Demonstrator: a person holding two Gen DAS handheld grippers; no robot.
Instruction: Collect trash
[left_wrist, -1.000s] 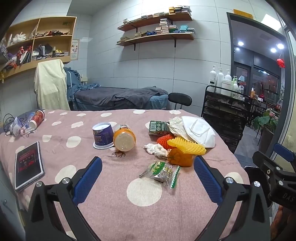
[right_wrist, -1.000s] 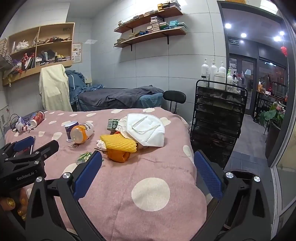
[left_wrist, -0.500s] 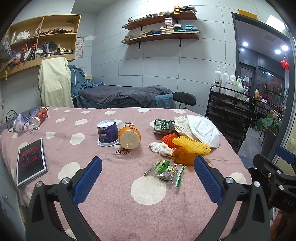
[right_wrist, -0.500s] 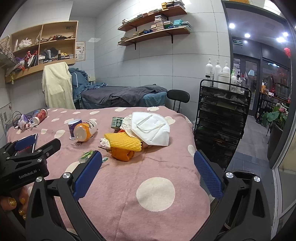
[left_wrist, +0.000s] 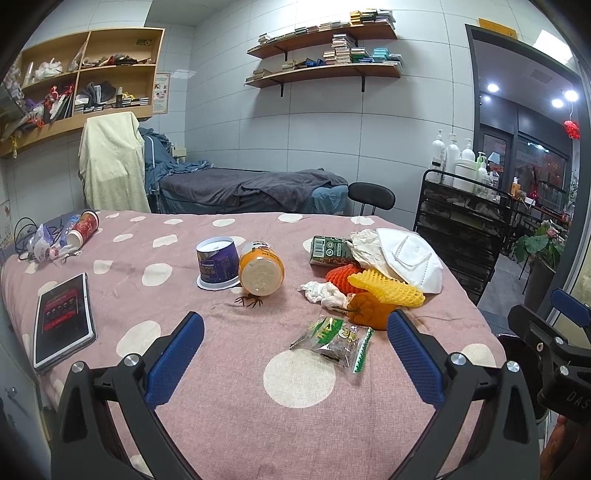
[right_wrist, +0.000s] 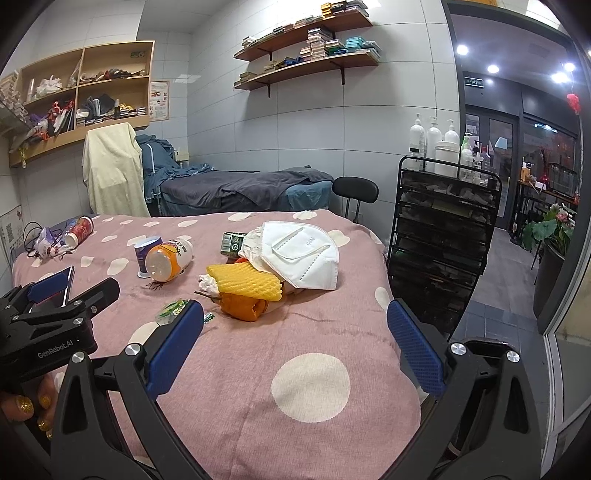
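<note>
Holding both the left gripper (left_wrist: 295, 354) and right gripper (right_wrist: 295, 350) spread wide and empty, we judge the snack wrapper (left_wrist: 334, 338) light, crinkly, slippery; pinch its edge.

Left gripper (left_wrist: 295, 332) and right gripper (right_wrist: 295, 325), both level, jaws spread wide with nothing between the blue pads. The left gripper sits to the left of the right one, gripped from below by a hand (right_wrist: 26, 410) with glittered nails.

Massage or beauty parlour: grey-draped treatment bed (left_wrist: 251, 186) against tiled wall, black trolley (right_wrist: 447, 236) topped with pump bottles (left_wrist: 448, 158), wall shelves (left_wrist: 325, 70) stacked with small boxes, glass shopfront door (right_wrist: 487, 166).
</note>
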